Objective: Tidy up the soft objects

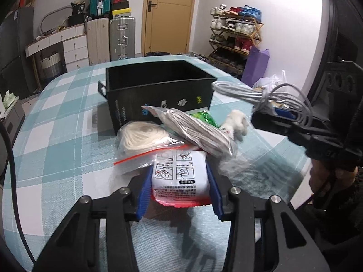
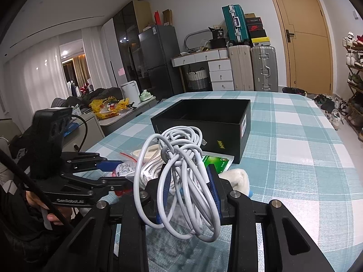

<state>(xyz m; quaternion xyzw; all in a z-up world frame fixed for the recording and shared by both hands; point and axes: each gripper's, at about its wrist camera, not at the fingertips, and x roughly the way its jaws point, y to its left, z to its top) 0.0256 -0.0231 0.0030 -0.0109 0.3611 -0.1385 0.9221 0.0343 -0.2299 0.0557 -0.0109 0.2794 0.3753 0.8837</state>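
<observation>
- Your left gripper [image 1: 180,185] has its jaws clamped on a white packet [image 1: 180,178] with printed instructions and a red edge, held just in front of the black box [image 1: 158,90]
- Your right gripper [image 2: 189,195] is closed tight on a coil of white cable [image 2: 181,172], held up in the air on the near side of the box, not yet over its opening
- As far as you can see into it, the box looks empty, so I judge the sorting barely begun: two items are in hand and none is stowed
- Waiting against the front of the box are a zip bag of cream cord [image 1: 141,139], a bag of striped rope [image 1: 199,129], a green packet [image 1: 204,117] and a white plush piece [image 1: 236,122]
- The zip bag and the rope bag lie just beyond the white packet, and the green packet touches the front wall of the box
- The box stands on a table with a teal and white checked cloth [image 1: 63,124], bare on both sides of the box
- Behind the box you have a yellow door [image 1: 170,15], suitcases [image 1: 111,38] and white drawers to its left, and a shoe rack [image 1: 236,36] to its right
</observation>
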